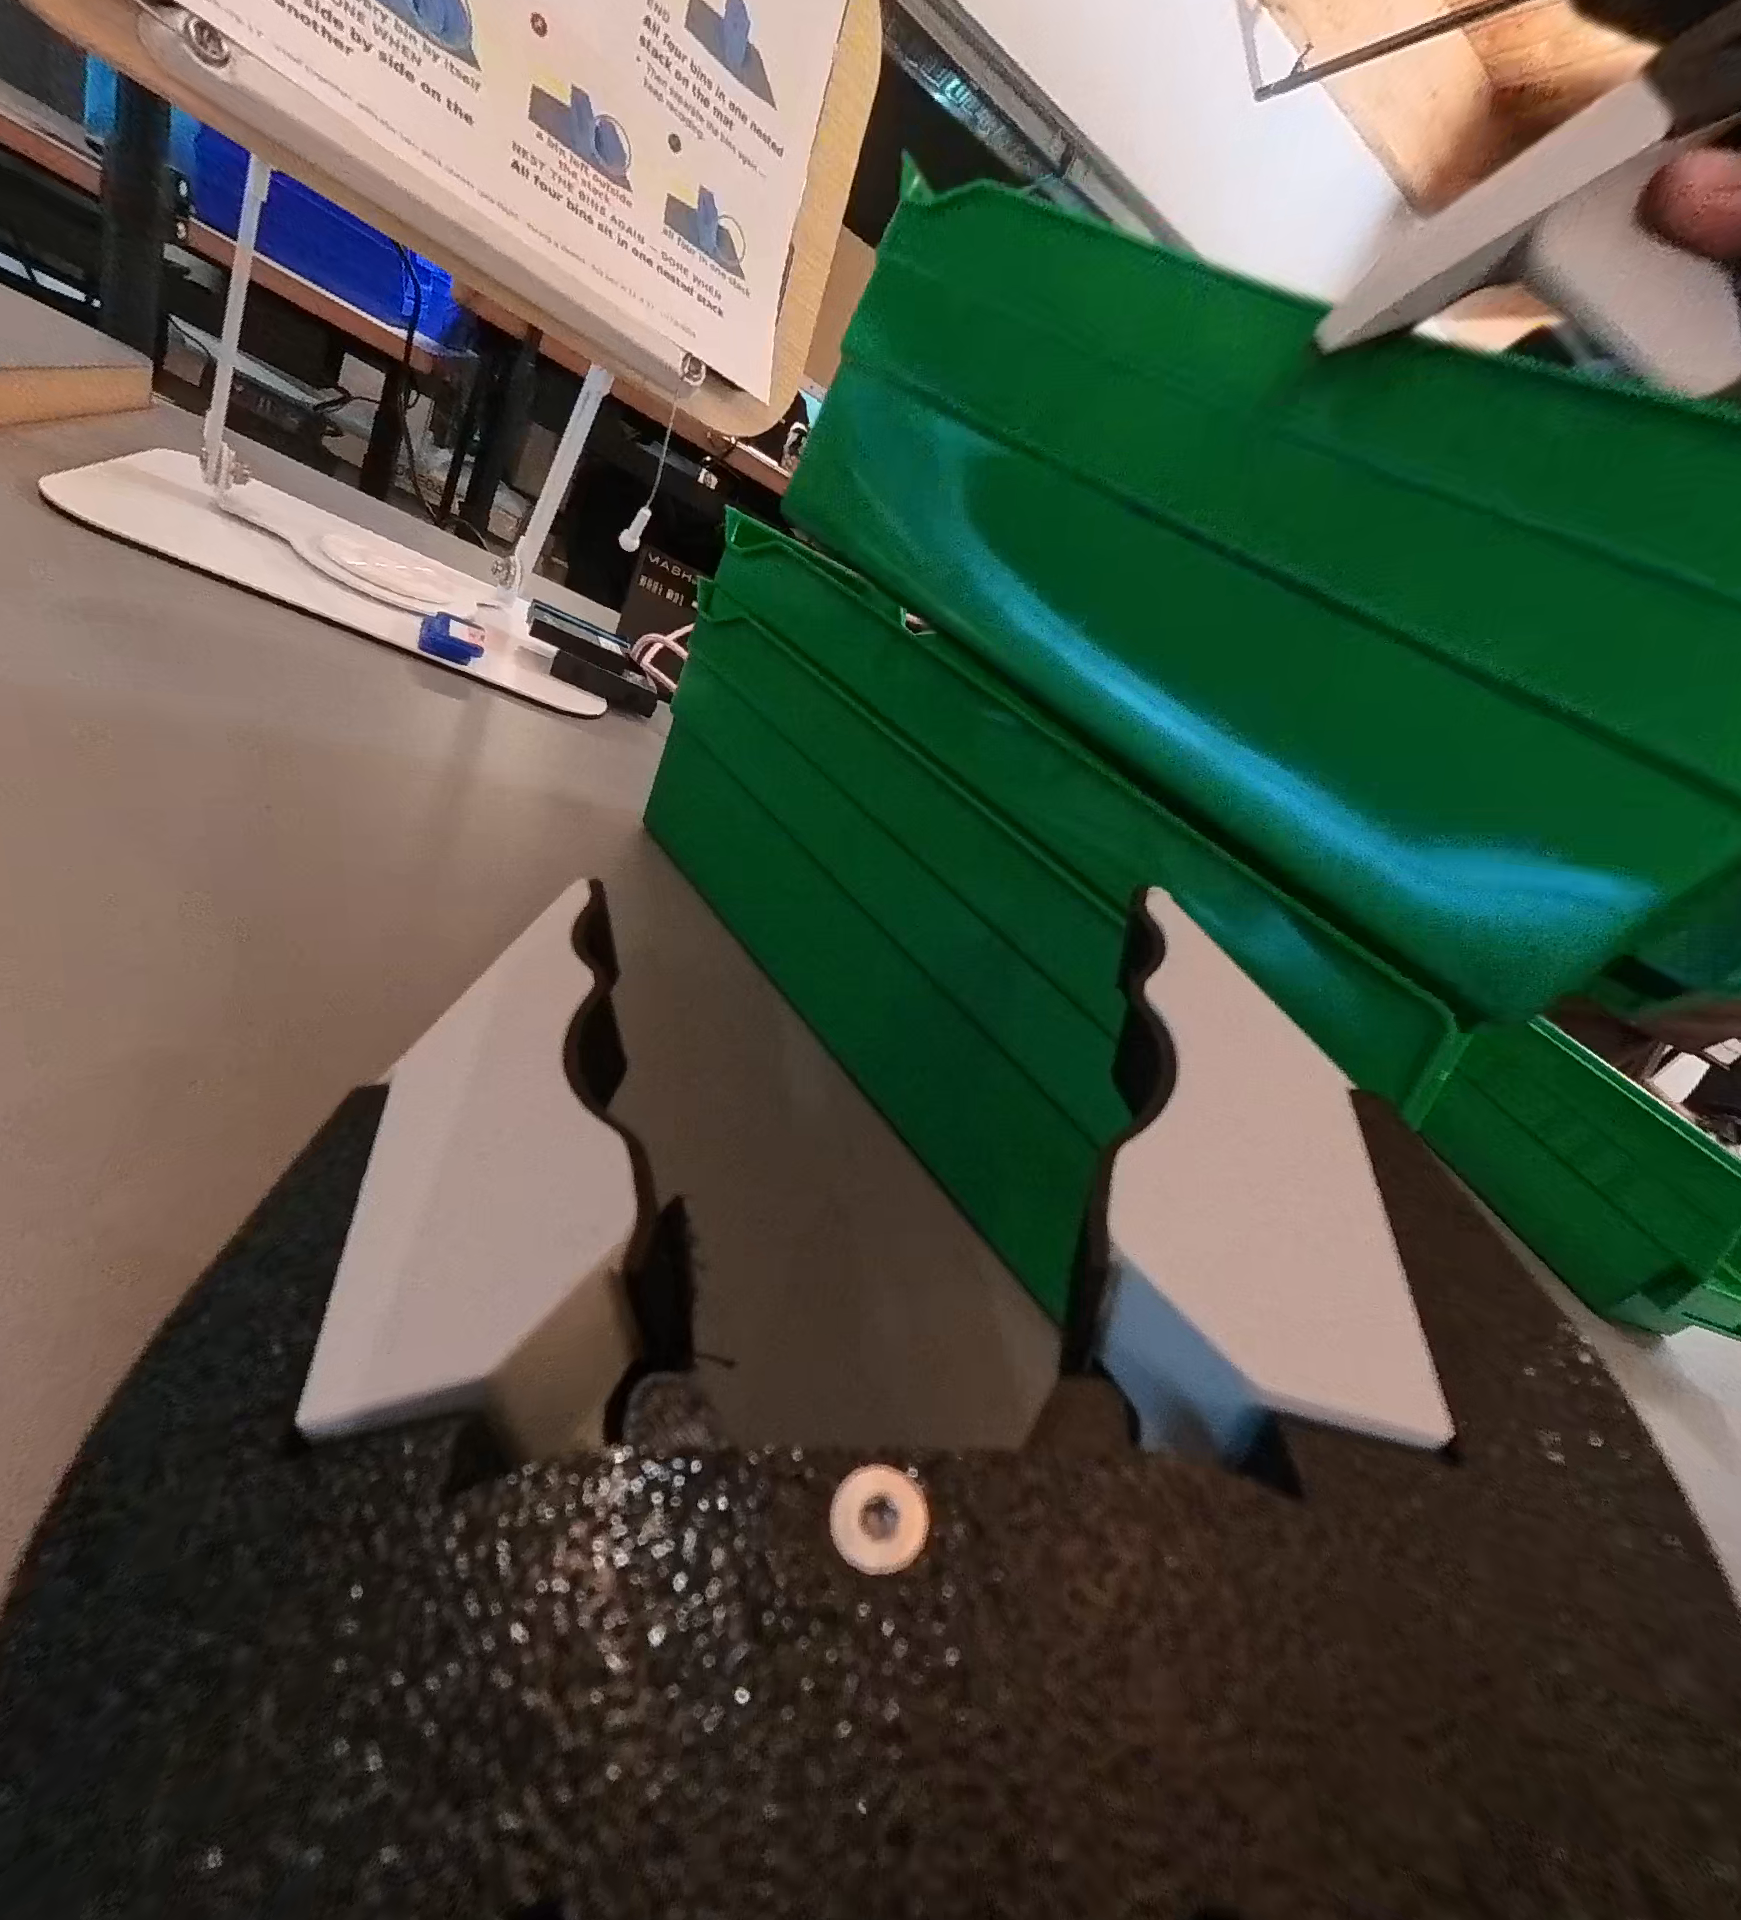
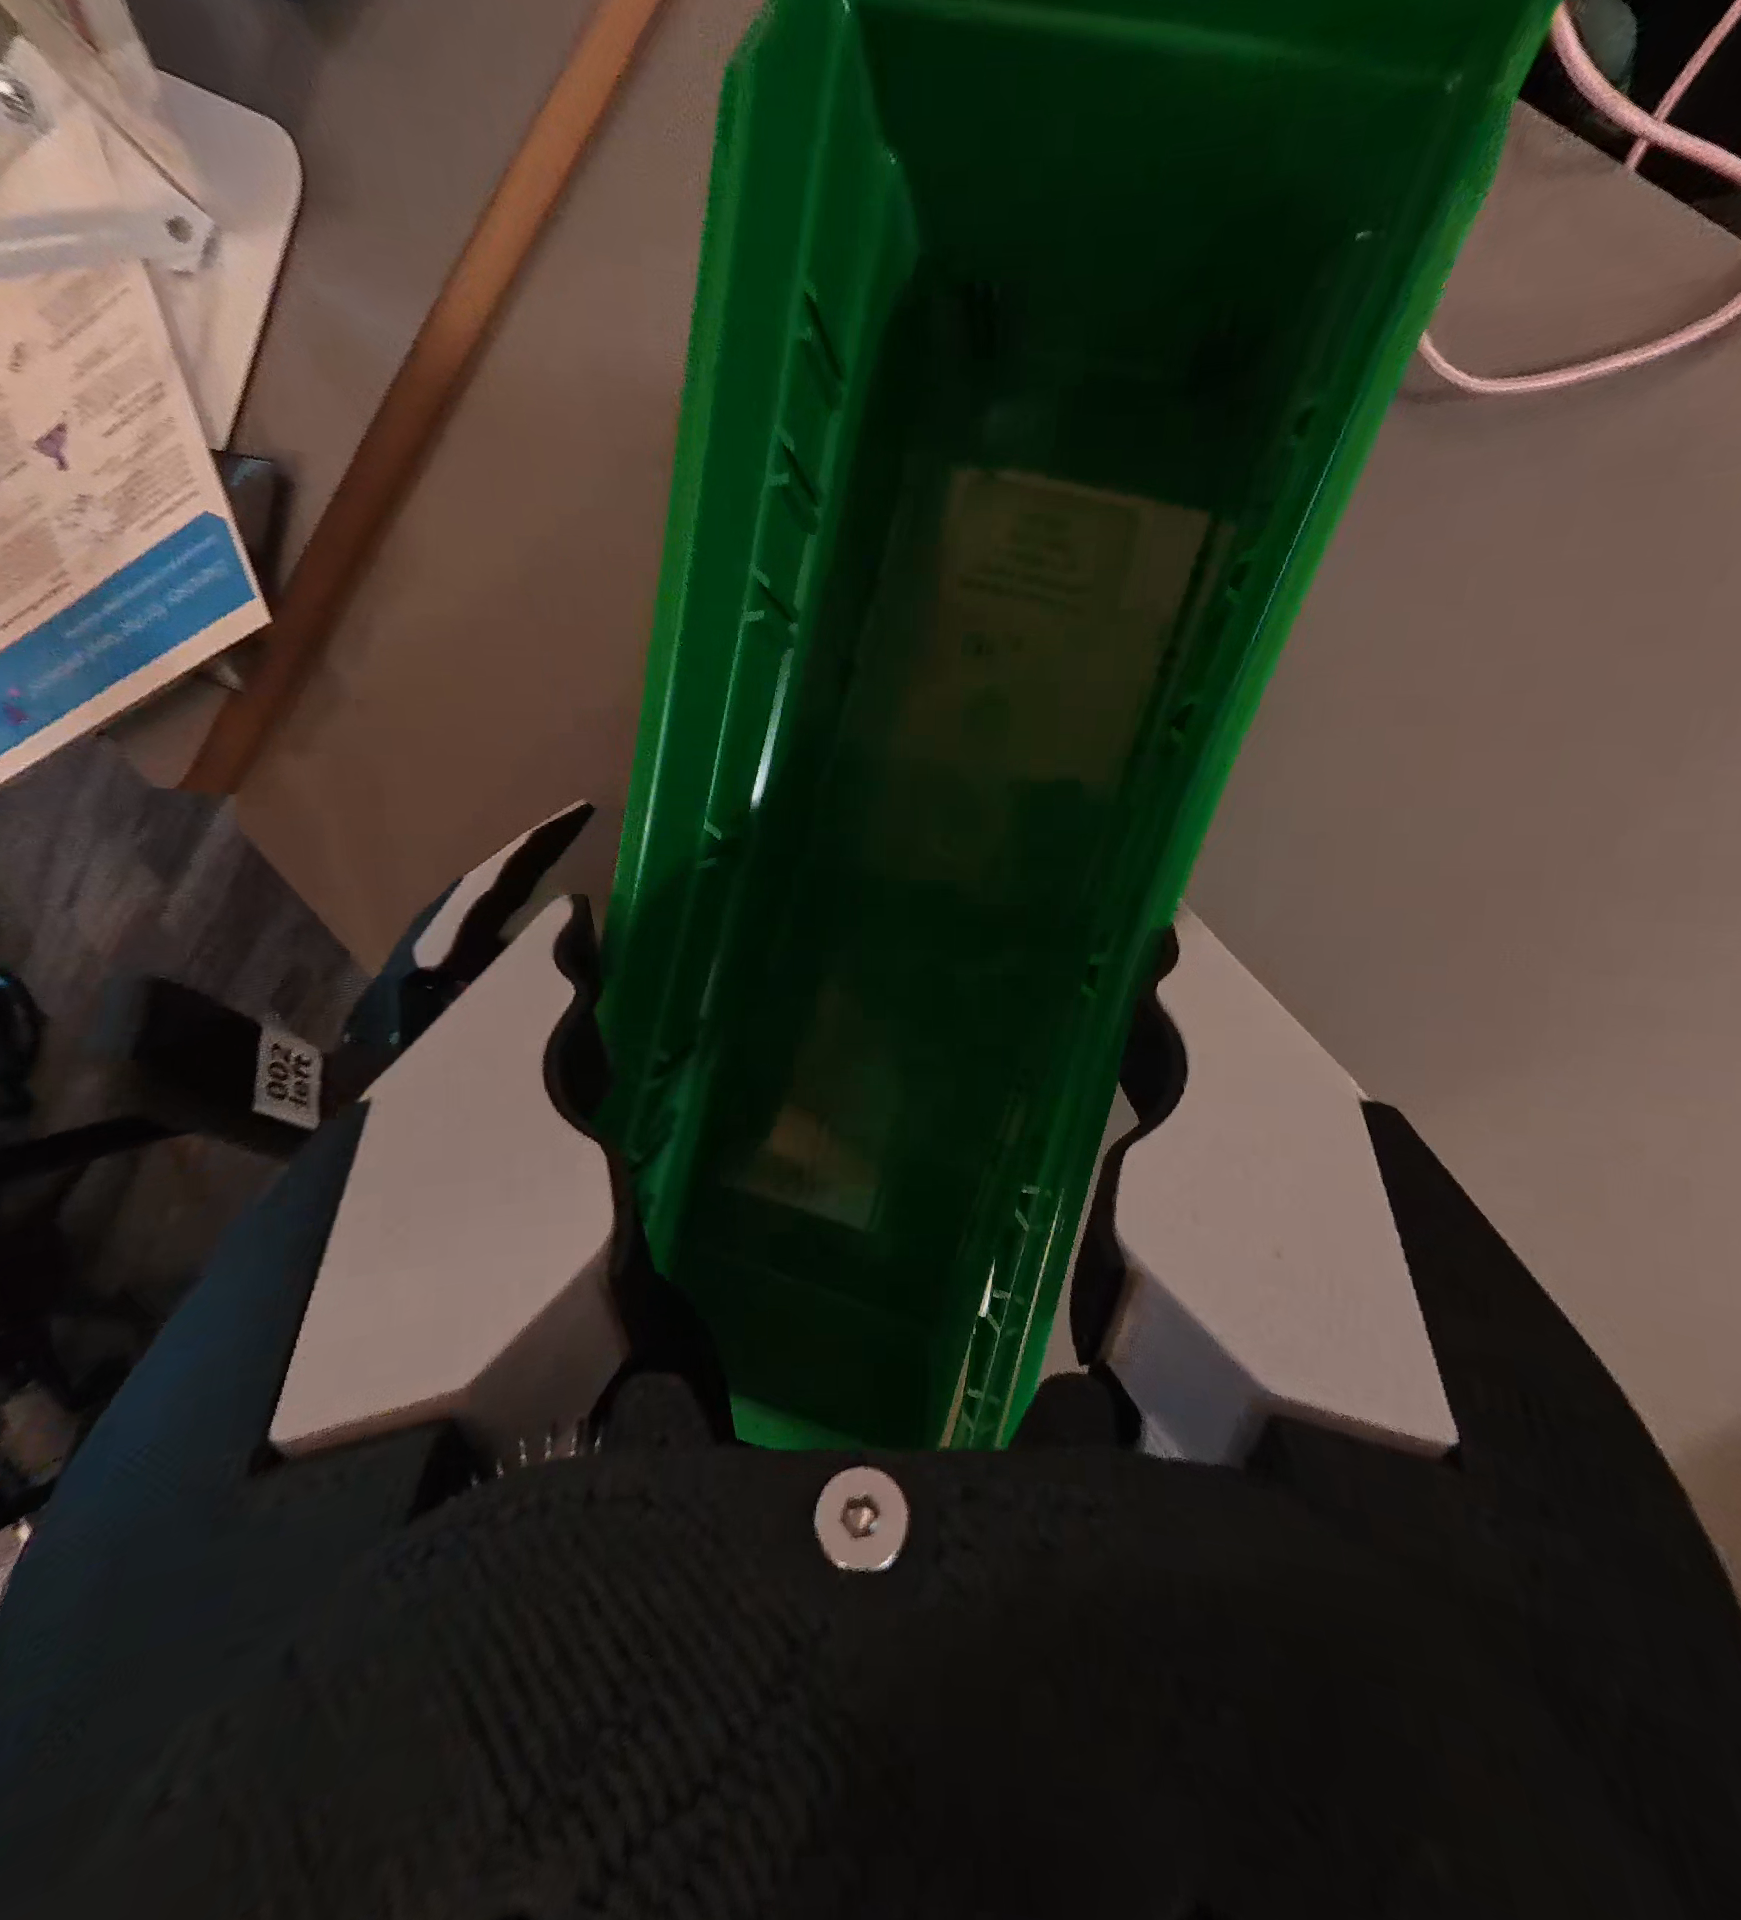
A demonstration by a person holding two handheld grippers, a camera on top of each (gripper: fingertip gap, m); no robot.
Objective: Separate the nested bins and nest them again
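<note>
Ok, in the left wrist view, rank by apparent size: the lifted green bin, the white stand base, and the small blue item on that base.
1. Lifted green bin, though nearness to the camera inflates it.
2. White stand base.
3. Small blue item.

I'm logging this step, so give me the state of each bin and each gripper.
Lifted green bin: held tilted in the air above the stack.
Stack of green bins: nested, resting on the table.
Right gripper: shut on the lifted green bin.
Left gripper: open, empty.
</note>
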